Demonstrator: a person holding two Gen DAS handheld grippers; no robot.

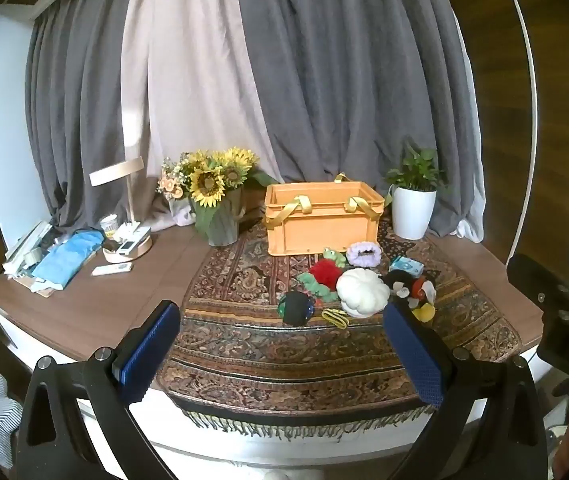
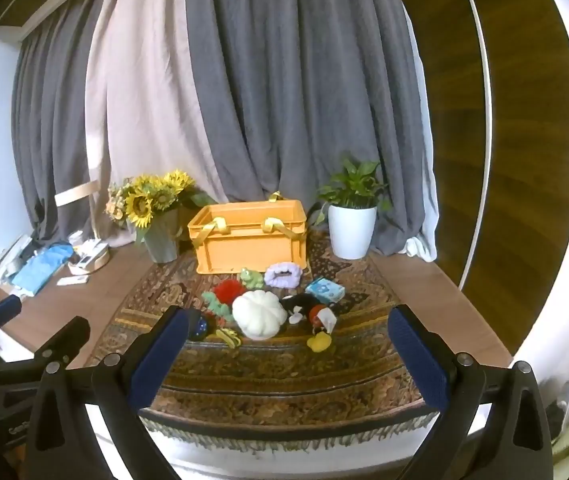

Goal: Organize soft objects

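An orange crate [image 1: 322, 222] [image 2: 250, 240] with yellow strap handles stands at the back of a patterned rug [image 1: 264, 344] [image 2: 284, 364]. In front of it lies a cluster of soft toys: a white plush pumpkin [image 1: 362, 291] [image 2: 259, 313], a red pompom [image 1: 324, 272] [image 2: 229, 290], a green frog [image 1: 334, 256] [image 2: 250, 277], a lilac plush [image 1: 363, 254] [image 2: 282, 274], a black-and-white plush [image 1: 404, 282] [image 2: 304, 306], a dark ball [image 1: 296, 307]. My left gripper [image 1: 282, 340] and right gripper [image 2: 288, 344] are both open and empty, held short of the toys at the table's front edge.
A sunflower vase [image 1: 220, 216] [image 2: 160, 236] stands left of the crate, a white potted plant [image 1: 414, 210] [image 2: 351, 230] to its right. A small blue box [image 1: 406, 266] [image 2: 324, 290] lies by the toys. A lamp, remotes and blue cloth [image 1: 68, 256] clutter the far left.
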